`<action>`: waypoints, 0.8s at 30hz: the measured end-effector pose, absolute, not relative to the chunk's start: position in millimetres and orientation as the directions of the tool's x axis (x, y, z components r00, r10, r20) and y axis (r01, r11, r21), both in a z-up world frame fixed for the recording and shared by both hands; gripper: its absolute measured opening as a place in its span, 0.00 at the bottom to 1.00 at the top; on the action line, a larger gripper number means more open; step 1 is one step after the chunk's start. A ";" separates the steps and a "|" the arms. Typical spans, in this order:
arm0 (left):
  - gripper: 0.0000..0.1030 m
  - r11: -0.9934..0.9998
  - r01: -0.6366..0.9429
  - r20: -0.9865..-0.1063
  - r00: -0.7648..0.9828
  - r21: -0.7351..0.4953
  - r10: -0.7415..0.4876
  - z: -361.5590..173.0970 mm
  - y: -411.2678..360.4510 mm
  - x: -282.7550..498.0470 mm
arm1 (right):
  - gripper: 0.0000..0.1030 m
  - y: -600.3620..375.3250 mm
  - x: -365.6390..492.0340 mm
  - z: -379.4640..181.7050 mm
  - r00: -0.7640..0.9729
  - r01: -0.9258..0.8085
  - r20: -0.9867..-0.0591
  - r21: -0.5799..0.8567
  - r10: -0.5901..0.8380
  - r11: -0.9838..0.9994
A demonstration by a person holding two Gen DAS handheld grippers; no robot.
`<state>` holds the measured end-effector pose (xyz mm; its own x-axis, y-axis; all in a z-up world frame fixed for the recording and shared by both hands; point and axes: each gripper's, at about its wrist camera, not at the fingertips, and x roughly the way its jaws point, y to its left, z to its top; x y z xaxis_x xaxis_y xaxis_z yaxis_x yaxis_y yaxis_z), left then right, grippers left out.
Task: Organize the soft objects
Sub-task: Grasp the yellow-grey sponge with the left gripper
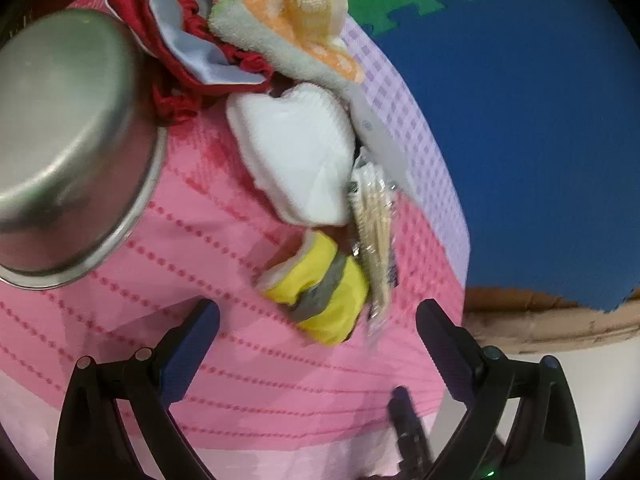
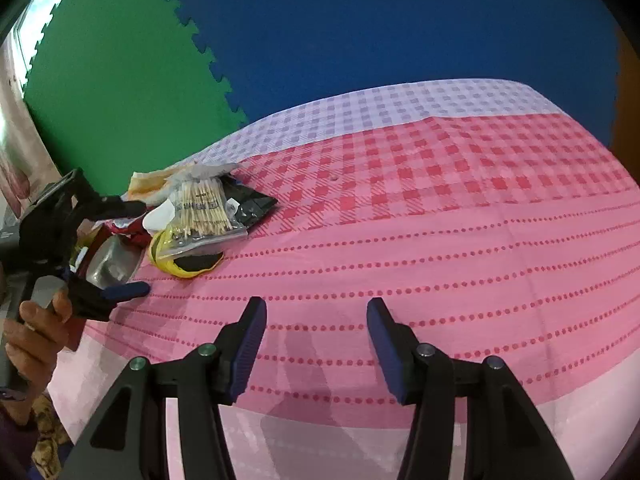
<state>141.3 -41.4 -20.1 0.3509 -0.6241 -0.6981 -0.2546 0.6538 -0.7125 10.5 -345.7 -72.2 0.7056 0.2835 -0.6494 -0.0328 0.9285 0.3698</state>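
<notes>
The left hand-held gripper [image 1: 318, 316] has its fingers spread, nothing between them, w/ the yellow soft roll [image 1: 320, 300] just ahead at 12 o'clock on the pink counter cloth [image 1: 200, 360]. The white cloth [image 1: 296, 156] lies beyond; a steel bowl [image 1: 68, 140] sits at 10 o'clock. The right hand-held gripper [image 2: 316, 312] is half spread, empty, over bare cloth. Probably the best approach is to straddle the roll only, as the cotton-swab pack [image 1: 374, 216] touches its right side.

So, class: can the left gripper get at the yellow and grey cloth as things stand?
Probably yes: the left gripper is open, empty, and the yellow and grey cloth lies just ahead on the pink tablecloth, nothing between them.
</notes>
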 end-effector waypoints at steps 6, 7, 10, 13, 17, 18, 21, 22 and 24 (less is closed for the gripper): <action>0.33 0.627 -0.301 -0.694 0.368 -0.719 -0.619 -20.2 -41.4 149.0 | 0.52 -350.5 8.7 -73.0 0.708 -0.025 -0.638 0.406 0.303 0.914; 0.30 0.609 -0.312 -0.684 0.368 -0.729 -0.630 -22.5 -40.3 150.1 | 0.52 -350.8 7.8 -73.1 0.709 -0.024 -0.637 0.409 0.304 0.912; 0.32 0.549 -0.367 -0.657 0.346 -0.751 -0.669 -40.9 -35.3 153.6 | 0.52 -352.3 9.4 -73.0 0.706 -0.029 -0.634 0.419 0.316 0.907; 0.40 0.452 -0.426 -0.611 0.399 -0.784 -0.684 -48.0 -30.5 149.4 | 0.52 -352.9 9.6 -73.3 0.702 -0.032 -0.635 0.426 0.324 0.904; 0.53 0.417 -0.442 -0.593 0.414 -0.794 -0.690 -46.3 -31.5 152.8 | 0.52 -352.8 7.6 -72.9 0.703 -0.033 -0.630 0.433 0.329 0.901; 0.53 0.421 -0.442 -0.596 0.415 -0.792 -0.687 -45.6 -34.4 154.1 | 0.52 -353.2 8.0 -72.8 0.703 -0.034 -0.630 0.435 0.331 0.900; 0.26 0.483 -0.427 -0.638 0.397 -0.764 -0.660 -37.9 -44.8 157.4 | 0.52 -354.4 5.9 -72.9 0.704 -0.026 -0.628 0.443 0.331 0.896; 0.22 0.514 -0.414 -0.656 0.386 -0.751 -0.648 -35.0 -49.0 157.8 | 0.52 -354.8 6.3 -72.8 0.704 -0.026 -0.627 0.447 0.333 0.894; 0.17 0.557 -0.396 -0.681 0.341 -0.730 -0.648 -36.5 -58.6 161.9 | 0.52 -356.1 5.5 -73.0 0.707 -0.017 -0.625 0.452 0.331 0.892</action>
